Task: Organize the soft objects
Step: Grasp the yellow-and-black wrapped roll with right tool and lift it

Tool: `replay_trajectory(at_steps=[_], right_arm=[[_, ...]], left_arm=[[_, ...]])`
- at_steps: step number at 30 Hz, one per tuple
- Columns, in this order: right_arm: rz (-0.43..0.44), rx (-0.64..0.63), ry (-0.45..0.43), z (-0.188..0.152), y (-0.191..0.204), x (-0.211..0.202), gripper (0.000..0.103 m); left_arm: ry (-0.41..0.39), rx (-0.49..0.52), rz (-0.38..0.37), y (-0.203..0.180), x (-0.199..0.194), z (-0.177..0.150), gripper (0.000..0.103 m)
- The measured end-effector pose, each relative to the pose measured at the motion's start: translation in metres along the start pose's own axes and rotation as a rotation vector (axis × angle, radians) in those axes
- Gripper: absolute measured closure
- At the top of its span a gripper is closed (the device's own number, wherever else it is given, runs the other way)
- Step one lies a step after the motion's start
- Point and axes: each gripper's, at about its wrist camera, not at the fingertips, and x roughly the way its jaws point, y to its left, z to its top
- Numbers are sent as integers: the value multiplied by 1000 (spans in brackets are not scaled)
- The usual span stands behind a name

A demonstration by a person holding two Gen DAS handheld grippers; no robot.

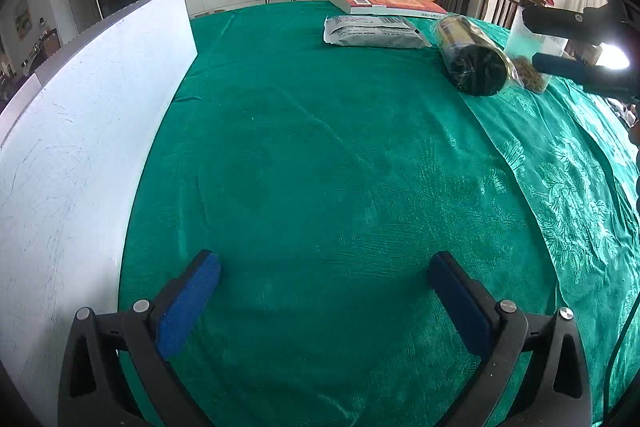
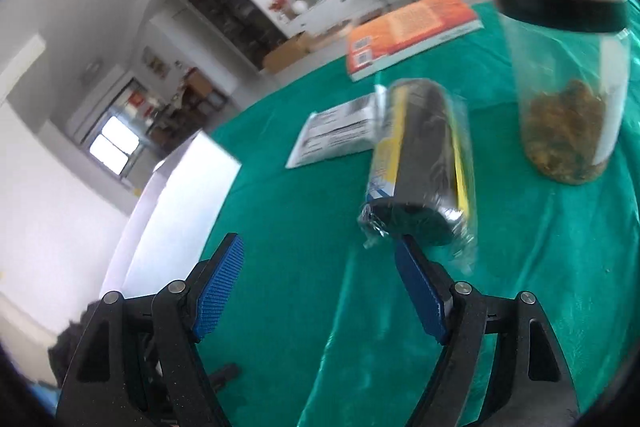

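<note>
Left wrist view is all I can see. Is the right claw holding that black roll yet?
Observer: No. In the right wrist view the right claw is open and empty. One of its fingers ends right at the near end of the black roll; I cannot tell if they touch.
Operator: Any label on the roll?
Observer: Yes, a yellow strip runs along each side under the clear wrap.
Operator: The jar behind the claw, is it capped?
Observer: The jar stands upright with a black lid on it.
</note>
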Motion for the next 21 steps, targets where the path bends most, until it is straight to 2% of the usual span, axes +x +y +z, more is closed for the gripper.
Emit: replay_trajectory(at_steps=[2, 3, 4, 8, 9, 11, 12, 13, 14, 18, 21], right_arm=[[-232, -86, 3, 13, 16, -7, 22], [-321, -84, -1, 22, 16, -7, 21], [-360, -51, 2, 31, 13, -4, 19], [-343, 203, 53, 58, -19, 32, 19], [-361, 238, 82, 61, -24, 47, 19], [-465, 262, 182, 62, -34, 79, 20], [-505, 251, 205, 59, -36, 89, 20], [-523, 233, 194, 55, -35, 90, 23], [-531, 210, 158, 49, -32, 84, 38], [-449, 187, 119, 6, -32, 39, 42], [-448, 173, 102, -39, -40, -9, 42]], left_arm=[[0, -2, 2, 0, 0, 1, 0], [0, -3, 3, 0, 0, 1, 0], [0, -3, 3, 0, 0, 1, 0], [1, -3, 2, 0, 0, 1, 0], [1, -4, 1, 0, 0, 1, 0], [1, -4, 1, 0, 0, 1, 0], [1, -4, 1, 0, 0, 1, 0], [1, -4, 2, 0, 0, 1, 0], [1, -3, 2, 0, 0, 1, 0], [1, -3, 3, 0, 0, 1, 0], [1, -3, 3, 0, 0, 1, 0]])
